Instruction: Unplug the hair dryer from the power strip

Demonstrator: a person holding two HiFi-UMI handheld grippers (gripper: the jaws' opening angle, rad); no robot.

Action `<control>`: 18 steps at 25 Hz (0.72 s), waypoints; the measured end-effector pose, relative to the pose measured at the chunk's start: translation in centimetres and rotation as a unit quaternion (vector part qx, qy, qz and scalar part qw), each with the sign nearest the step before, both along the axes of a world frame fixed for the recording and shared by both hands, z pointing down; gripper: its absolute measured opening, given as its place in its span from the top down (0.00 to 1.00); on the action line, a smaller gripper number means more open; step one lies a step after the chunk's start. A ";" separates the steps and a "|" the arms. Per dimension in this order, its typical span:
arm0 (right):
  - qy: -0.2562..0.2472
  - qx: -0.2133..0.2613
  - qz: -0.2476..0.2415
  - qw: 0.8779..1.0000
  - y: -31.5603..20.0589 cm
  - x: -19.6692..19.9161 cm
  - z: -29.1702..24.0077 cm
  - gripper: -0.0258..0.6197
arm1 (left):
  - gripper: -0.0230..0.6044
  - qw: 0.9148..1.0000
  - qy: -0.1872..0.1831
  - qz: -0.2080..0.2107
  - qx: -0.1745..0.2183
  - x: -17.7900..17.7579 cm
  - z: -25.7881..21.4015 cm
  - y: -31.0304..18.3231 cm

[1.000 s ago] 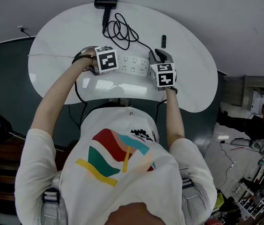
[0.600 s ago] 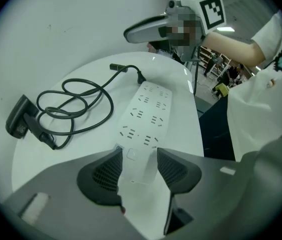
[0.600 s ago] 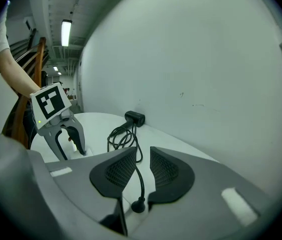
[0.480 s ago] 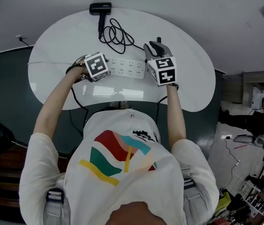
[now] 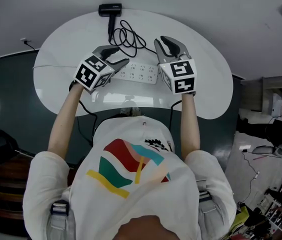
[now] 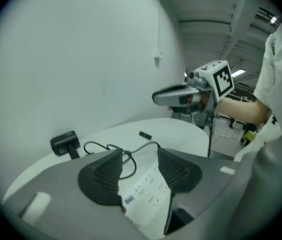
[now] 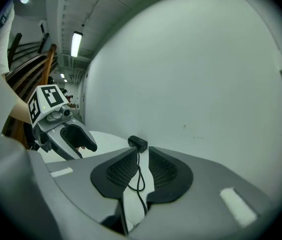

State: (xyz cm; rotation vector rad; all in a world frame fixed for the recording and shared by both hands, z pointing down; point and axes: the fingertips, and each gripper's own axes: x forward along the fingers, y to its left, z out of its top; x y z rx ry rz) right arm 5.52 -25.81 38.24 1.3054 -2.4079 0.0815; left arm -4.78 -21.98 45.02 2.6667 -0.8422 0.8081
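The left gripper [image 6: 140, 159] stands wide. Its jaws have just been opening and nothing is clamped; the power strip [image 6: 148, 189] shows through the gap, lying on the table [image 5: 56, 54] below. The right gripper [image 7: 142, 156] is narrow, its jaws just closing further with the pads on nothing. Through its slit only the cord [image 7: 140, 183] shows, running to the hair dryer [image 7: 137, 143] at the table's far edge.

Both grippers hang above the strip, which lies mid-table, nearer the front edge. I judge the pull to be done or close to it, but the plug needs checking. If it is still seated, 1 gripper must pin the strip while the other takes the plug and draws it straight out.

The head view hides the strip's right end and the cord's end behind the right gripper. The left gripper view shows the near sockets bare and a small black piece [image 6: 144, 135] beyond.
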 end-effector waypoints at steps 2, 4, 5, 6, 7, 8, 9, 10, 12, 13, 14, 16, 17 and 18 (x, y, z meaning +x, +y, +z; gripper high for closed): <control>-0.026 0.025 0.017 0.999 0.5 0.0 -1.9 0.85 | 0.64 0.995 0.060 -0.063 0.053 -0.5 -3.5 -0.4; -0.064 0.051 0.050 0.995 1.0 0.4 -3.6 0.87 | 0.71 0.977 0.120 -0.142 0.101 -1.5 -6.9 -0.6; -0.084 0.062 0.063 0.993 1.4 0.5 -4.3 0.88 | 0.76 0.966 0.146 -0.179 0.120 -2.0 -8.4 -0.5; -0.102 0.069 0.073 0.990 1.9 0.4 -4.9 0.89 | 0.80 0.954 0.168 -0.208 0.136 -2.5 -9.7 -0.3; -0.117 0.075 0.079 0.987 2.4 0.3 -5.4 0.90 | 0.84 0.944 0.186 -0.231 0.147 -2.8 -10.7 0.0; -0.129 0.080 0.082 0.985 2.9 0.1 -5.8 0.91 | 0.87 0.935 0.201 -0.249 0.153 -3.0 -11.4 0.3; -0.137 0.086 0.085 0.983 3.5 -0.1 -6.1 0.92 | 0.92 0.928 0.215 -0.261 0.155 -3.1 -11.9 0.7; -0.142 0.091 0.088 0.982 4.0 -0.3 -6.3 0.92 | 0.94 0.922 0.229 -0.272 0.156 -3.1 -12.3 1.1; -0.151 0.101 0.095 0.979 5.1 -0.5 -6.6 0.94 | 0.96 0.909 0.244 -0.297 0.163 -3.3 -12.9 1.9; -0.155 0.105 0.097 0.978 5.7 -0.6 -6.6 0.94 | 0.97 0.902 0.245 -0.311 0.172 -3.6 -13.2 2.2; -0.156 0.109 0.098 0.977 6.2 -0.7 -6.6 0.94 | 0.97 0.896 0.242 -0.324 0.184 -4.0 -13.4 2.5; -0.151 0.113 0.102 0.977 7.1 -1.0 -6.1 0.94 | 0.97 0.887 0.232 -0.341 0.206 -4.4 -13.7 3.2; -0.146 0.114 0.103 0.977 7.5 -1.0 -5.9 0.94 | 0.97 0.886 0.228 -0.342 0.214 -4.5 -13.7 3.5; -0.144 0.113 0.103 0.978 7.8 -1.1 -5.7 0.94 | 0.97 0.886 0.226 -0.341 0.219 -4.5 -13.6 3.7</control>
